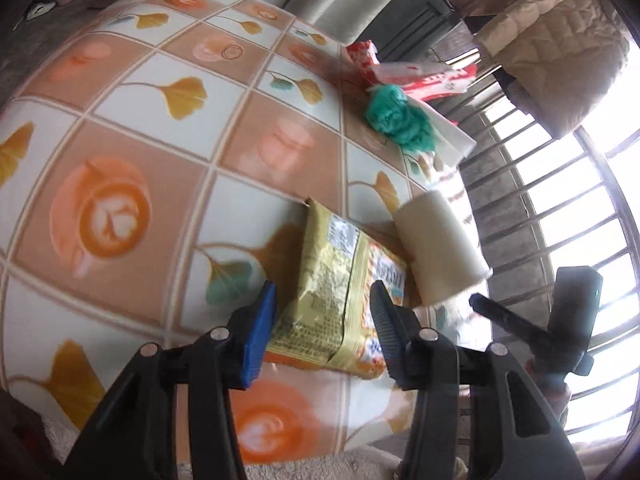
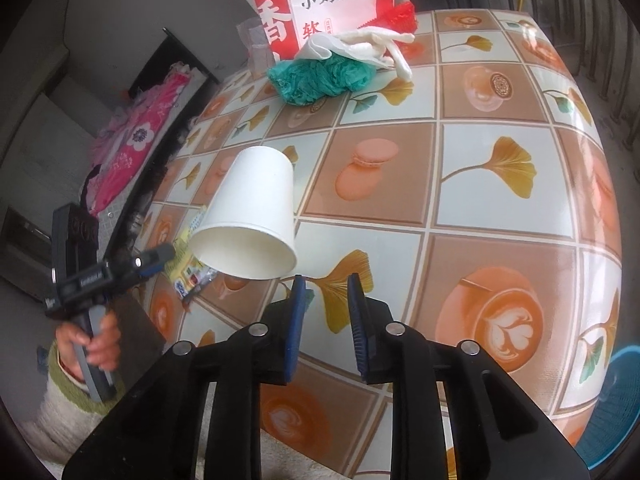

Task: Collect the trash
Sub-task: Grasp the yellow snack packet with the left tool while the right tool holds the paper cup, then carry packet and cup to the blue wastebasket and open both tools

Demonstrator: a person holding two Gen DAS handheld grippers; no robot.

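Note:
A yellow snack packet (image 1: 340, 300) lies on the patterned tablecloth (image 1: 160, 140). My left gripper (image 1: 324, 300) is open, its jaws on either side of the packet's near end. A white paper cup (image 1: 440, 248) lies on its side just right of the packet; in the right wrist view the cup (image 2: 252, 224) is ahead and left of my right gripper (image 2: 326, 292), mouth toward me. My right gripper is open and empty, jaws fairly close together, just clear of the cup's rim. The left gripper (image 2: 160, 258) and packet (image 2: 192, 272) show behind the cup.
Further back on the table lie a green crumpled bag (image 2: 320, 74), white tissue (image 2: 360, 46) and a red-and-white snack bag (image 2: 332, 4). A blue bin (image 2: 616, 404) stands off the table's right edge. Window bars (image 1: 560, 208) are past the far edge.

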